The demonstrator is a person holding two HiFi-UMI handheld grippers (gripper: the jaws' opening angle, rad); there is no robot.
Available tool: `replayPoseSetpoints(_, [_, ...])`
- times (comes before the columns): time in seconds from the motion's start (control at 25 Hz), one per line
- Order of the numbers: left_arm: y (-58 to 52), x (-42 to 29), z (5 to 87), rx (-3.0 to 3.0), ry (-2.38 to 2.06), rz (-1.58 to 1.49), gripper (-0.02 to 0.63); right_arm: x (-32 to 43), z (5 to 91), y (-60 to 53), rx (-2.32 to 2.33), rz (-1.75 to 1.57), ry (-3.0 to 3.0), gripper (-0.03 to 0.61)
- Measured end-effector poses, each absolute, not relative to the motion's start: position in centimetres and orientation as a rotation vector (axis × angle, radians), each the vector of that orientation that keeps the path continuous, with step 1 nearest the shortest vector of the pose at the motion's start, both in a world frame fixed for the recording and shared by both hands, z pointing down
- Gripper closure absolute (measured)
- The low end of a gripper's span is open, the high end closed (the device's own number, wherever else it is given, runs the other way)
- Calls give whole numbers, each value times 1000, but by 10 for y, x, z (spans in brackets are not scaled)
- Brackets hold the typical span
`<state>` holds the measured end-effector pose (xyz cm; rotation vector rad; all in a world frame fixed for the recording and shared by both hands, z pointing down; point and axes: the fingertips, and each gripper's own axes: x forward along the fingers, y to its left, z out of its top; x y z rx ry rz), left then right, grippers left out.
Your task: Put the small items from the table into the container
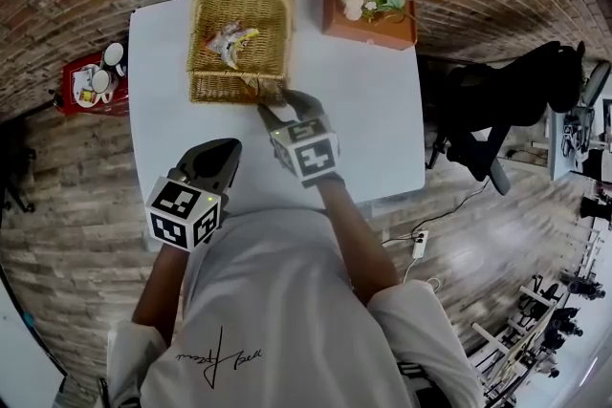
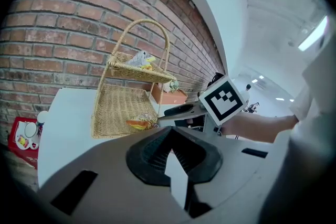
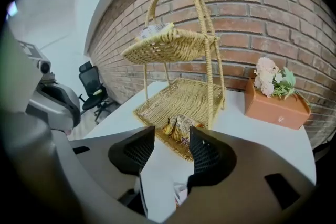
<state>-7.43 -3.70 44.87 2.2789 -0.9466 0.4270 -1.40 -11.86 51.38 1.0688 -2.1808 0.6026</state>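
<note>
A two-tier wicker basket (image 1: 239, 33) stands at the far side of the white table (image 1: 382, 129). A colourful snack packet (image 1: 231, 41) lies in its upper tier. Another packet (image 3: 181, 128) lies in the lower tier, just inside the front rim. My right gripper (image 1: 284, 106) hovers before that rim, open, with nothing between its pads (image 3: 170, 149). My left gripper (image 1: 228, 151) hangs over the table's near part, shut and empty (image 2: 170, 140). The left gripper view shows the basket (image 2: 123, 105), the lower packet (image 2: 139, 124) and the right gripper (image 2: 181, 110).
An orange planter box with pink flowers (image 1: 369, 22) stands right of the basket. A red stand with cups (image 1: 93, 82) sits on the floor to the table's left. A black office chair (image 1: 516, 110) is at the right. The brick wall runs behind the table.
</note>
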Motion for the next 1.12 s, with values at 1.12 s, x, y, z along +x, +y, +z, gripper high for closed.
replayPoseSetpoints(1.12, [-15, -59, 425, 2351, -938, 364, 604, 25, 449, -56, 1204, 686, -2330, 548])
